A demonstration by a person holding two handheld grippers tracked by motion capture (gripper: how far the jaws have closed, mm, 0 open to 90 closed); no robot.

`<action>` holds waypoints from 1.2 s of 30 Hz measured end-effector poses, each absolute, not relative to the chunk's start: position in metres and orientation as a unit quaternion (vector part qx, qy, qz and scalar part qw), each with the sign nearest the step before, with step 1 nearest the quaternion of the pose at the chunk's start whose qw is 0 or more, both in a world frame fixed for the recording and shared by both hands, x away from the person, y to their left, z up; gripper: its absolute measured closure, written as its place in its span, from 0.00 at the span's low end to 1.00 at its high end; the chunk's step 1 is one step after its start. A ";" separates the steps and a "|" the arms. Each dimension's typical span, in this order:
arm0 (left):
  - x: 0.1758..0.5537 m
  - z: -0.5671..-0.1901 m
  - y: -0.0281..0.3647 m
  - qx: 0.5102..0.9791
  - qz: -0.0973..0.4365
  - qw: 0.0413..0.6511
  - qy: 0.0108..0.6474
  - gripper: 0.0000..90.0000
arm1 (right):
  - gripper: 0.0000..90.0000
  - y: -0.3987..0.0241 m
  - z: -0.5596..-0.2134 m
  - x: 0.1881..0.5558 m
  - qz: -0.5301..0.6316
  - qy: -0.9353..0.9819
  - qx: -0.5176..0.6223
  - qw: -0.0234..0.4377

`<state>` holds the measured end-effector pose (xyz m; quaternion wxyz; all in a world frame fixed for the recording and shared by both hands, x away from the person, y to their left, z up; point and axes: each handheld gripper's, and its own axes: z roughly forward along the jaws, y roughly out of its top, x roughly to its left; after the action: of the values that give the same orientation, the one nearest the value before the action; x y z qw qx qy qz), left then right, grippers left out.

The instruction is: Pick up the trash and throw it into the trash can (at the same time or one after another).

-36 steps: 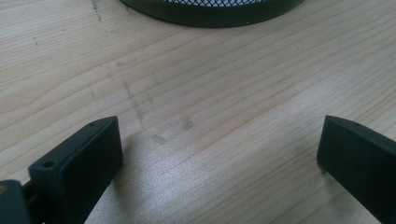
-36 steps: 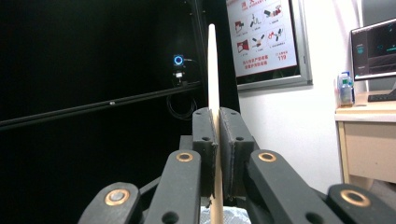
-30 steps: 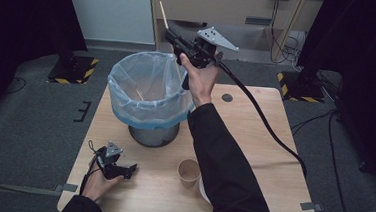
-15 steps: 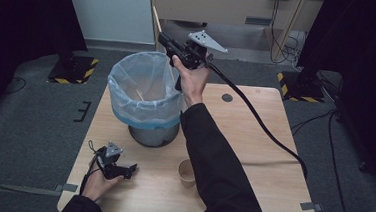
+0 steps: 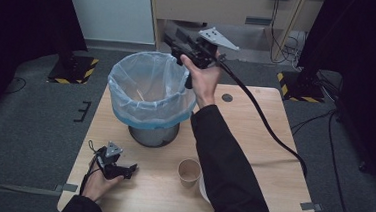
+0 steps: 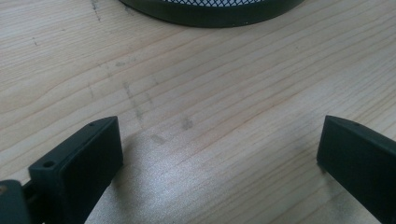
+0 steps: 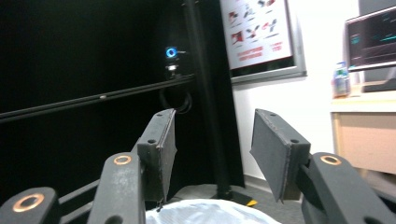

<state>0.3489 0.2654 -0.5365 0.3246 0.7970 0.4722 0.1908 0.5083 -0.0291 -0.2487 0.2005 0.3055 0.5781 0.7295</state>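
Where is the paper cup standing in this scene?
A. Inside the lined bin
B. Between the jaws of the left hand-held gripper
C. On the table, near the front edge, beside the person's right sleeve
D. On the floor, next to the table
C: the high view shows the paper cup upright on the table, close beside the right sleeve.

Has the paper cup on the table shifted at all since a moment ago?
No. The paper cup stands at the same spot near the table's front edge, below the lined bin.
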 end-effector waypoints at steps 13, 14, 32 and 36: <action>0.349 -0.536 0.265 0.797 0.190 0.324 0.472 0.00 | 0.52 -0.115 -0.281 0.463 0.676 0.621 0.326 0.225; 0.349 -0.536 0.265 0.797 0.190 0.324 0.472 0.00 | 0.52 -0.120 -0.285 0.459 0.675 0.621 0.328 0.224; 0.349 -0.536 0.265 0.797 0.190 0.324 0.472 0.00 | 0.57 -0.171 -0.371 0.393 0.640 0.662 0.343 0.187; 0.349 -0.536 0.265 0.797 0.190 0.324 0.472 0.00 | 0.59 -0.171 -0.390 0.386 0.629 0.675 0.344 0.176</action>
<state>0.3489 0.2654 -0.5364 0.3243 0.7973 0.4721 0.1905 0.3862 -0.1706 -0.3895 0.1761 0.3438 0.6750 0.6287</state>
